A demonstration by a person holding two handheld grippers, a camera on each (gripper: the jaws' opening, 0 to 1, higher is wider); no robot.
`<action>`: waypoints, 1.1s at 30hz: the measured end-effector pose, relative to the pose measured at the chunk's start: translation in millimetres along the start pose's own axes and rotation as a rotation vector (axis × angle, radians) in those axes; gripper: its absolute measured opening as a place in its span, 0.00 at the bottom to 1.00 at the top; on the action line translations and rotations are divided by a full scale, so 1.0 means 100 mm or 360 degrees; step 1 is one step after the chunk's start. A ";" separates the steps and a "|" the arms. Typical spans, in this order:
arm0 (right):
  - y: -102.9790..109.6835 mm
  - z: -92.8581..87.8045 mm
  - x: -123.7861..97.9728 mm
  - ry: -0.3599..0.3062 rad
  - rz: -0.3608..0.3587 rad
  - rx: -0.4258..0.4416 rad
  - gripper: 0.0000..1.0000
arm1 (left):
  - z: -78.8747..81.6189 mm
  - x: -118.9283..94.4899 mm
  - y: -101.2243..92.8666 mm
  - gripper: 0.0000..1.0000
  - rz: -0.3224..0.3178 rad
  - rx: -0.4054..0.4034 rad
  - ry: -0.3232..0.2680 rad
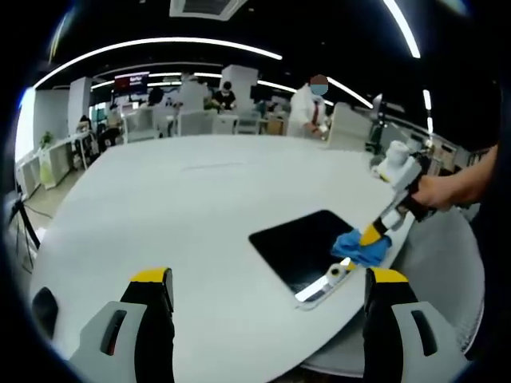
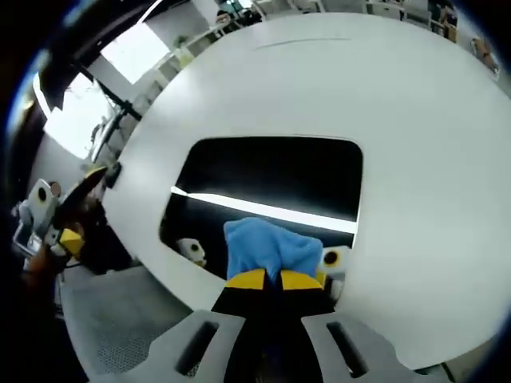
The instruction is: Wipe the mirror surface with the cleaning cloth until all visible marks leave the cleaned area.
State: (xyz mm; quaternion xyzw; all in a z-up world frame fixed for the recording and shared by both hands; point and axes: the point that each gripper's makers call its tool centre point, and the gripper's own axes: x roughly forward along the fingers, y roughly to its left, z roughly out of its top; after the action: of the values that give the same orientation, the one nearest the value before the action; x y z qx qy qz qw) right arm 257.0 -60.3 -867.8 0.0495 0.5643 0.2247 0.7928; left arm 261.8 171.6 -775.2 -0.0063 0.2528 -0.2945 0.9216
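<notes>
Office backdrop; round white table (image 1: 184, 223), matte and smooth. Mirror (image 2: 271, 187): flat rounded rectangle, dark and glossy, near the table's edge, reflecting a ceiling light strip. Cleaning cloth (image 2: 267, 247): blue, soft, bunched, pressed on the mirror's near part. Right gripper (image 2: 265, 279): jaws nearly together, pinching the cloth. Left gripper (image 1: 267, 291): jaws wide, holding nothing, over bare table. Risk, judged: the loose mirror could slide toward the edge under wiping; the bunched cloth may leave streaks.

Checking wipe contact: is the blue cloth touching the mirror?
Touching. In the right gripper view the blue cloth, clamped in the right gripper, lies flat on the mirror with no gap.
</notes>
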 end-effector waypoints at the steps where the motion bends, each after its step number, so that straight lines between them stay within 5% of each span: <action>1: 0.00 0.00 0.00 -0.0006 0.0003 0.0000 0.00 | 0.01 0.00 -0.01 1.00 -0.0004 0.0005 0.0002; 18: -0.04 0.00 -0.02 -0.0013 0.0002 -0.0014 0.00 | 0.03 -0.06 -0.06 1.00 -0.0007 0.0004 -0.0023; 33: -0.34 -0.06 -0.15 -0.0015 -0.0042 0.0034 0.00 | 0.05 -0.10 -0.07 1.00 -0.0019 -0.0008 -0.0041</action>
State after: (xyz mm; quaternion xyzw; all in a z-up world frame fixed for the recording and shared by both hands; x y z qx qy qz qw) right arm 257.9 -98.3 -868.4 0.0517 0.5637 0.2080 0.7977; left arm 253.4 170.8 -765.3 -0.0140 0.2417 -0.2993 0.9229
